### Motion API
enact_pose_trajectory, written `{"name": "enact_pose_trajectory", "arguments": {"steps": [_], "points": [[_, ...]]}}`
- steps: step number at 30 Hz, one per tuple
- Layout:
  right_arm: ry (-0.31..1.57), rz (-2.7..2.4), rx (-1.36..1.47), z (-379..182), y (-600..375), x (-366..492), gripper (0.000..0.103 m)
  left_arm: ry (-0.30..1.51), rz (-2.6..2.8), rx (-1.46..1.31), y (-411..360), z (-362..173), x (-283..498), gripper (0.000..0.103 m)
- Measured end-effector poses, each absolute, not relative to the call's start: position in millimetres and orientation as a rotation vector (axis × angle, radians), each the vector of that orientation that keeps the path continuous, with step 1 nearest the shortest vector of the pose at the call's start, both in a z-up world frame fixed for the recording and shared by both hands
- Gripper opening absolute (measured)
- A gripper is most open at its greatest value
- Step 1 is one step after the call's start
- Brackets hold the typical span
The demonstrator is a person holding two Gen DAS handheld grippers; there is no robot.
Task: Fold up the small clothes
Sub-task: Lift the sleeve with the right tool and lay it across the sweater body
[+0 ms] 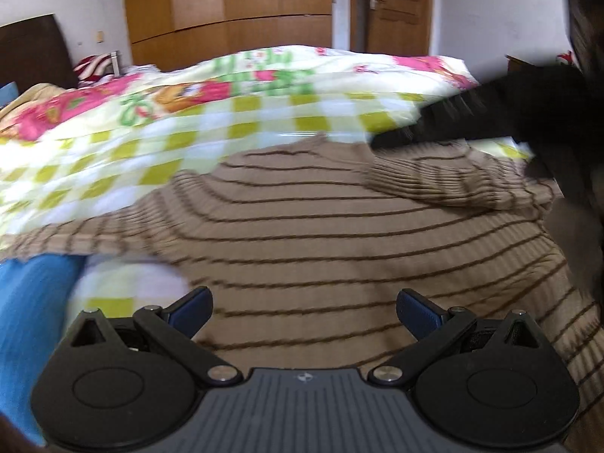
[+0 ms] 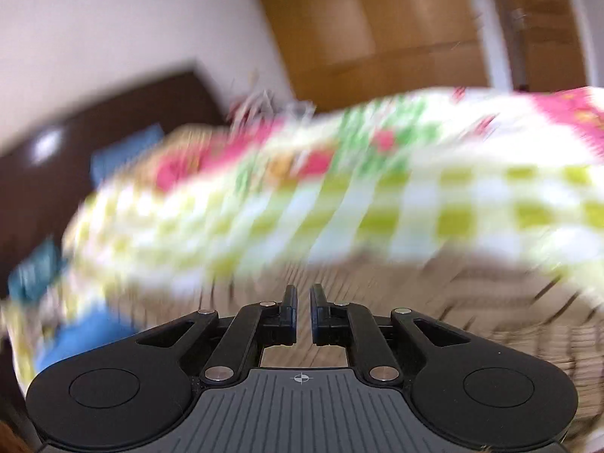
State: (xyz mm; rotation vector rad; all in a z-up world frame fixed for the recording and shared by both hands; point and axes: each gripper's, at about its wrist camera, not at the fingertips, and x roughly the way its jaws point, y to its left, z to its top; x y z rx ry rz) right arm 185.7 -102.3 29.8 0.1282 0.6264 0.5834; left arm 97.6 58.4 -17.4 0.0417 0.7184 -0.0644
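bedding fills most of both views: a checked green-and-white quilt [image 1: 158, 139] with pink cartoon print is heaped across the bed, and in front of it lies the task's garment, a tan sweater [image 1: 321, 234] with thin brown stripes, spread flat with one ribbed sleeve [image 1: 445, 177] folded in across its upper right. wooden wardrobe doors [image 1: 230, 11] stand behind. no basket, box or other container shows anywhere, so nothing is held in one.

left gripper [image 1: 304, 311] hangs over the sweater's lower part, its blue-padded fingers [image 1: 196, 307] spread wide and empty. right gripper [image 2: 303, 311] has its fingers drawn almost together, a narrow gap between them and, as far as the blur allows, no cloth in it. a dark sleeve [image 1: 490, 113] reaches in from the right of the left view.

judging from this, the next fold is the other side. to do it well, pinch the knit at an edge, lift just clear, carry it across so the stripes line up, and lay it without dragging the quilt.
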Motion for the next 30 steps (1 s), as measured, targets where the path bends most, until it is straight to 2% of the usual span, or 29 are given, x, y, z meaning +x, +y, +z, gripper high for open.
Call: {"name": "enact_pose_trajectory", "arguments": {"steps": [3,8,11,14,15,23,25,26,28,30], "points": [[0.656,0.6,0.125,18,-95,165,0.011,0.701,-0.065,0.046,69,-16,97,0.103],[0.666,0.445,0.147,25,-157,159,0.012,0.638,-0.125,0.074,57,-6,122,0.103],[0.707,0.385,0.079,24,-179,174,0.017,0.624,-0.14,0.075,44,-4,142,0.103],[0.685,0.406,-0.042,13,-166,192,0.018,0.631,-0.148,0.074,37,-7,148,0.103],[0.68,0.419,-0.08,8,-158,200,0.021,0.638,-0.144,0.08,36,-9,147,0.103],[0.741,0.484,-0.305,-42,-92,243,0.023,0.724,-0.119,0.058,59,-29,132,0.103],[0.733,0.441,-0.296,-47,-93,249,0.014,0.72,-0.111,0.039,65,-28,130,0.103],[0.744,0.423,-0.27,-47,-94,252,0.014,0.715,-0.106,0.029,68,-27,129,0.103],[0.751,0.418,-0.215,-42,-98,253,0.001,0.703,-0.101,0.012,74,-23,128,0.103],[0.737,0.431,-0.177,-31,-95,247,0.001,0.683,-0.097,0.002,80,-17,126,0.103]]}}
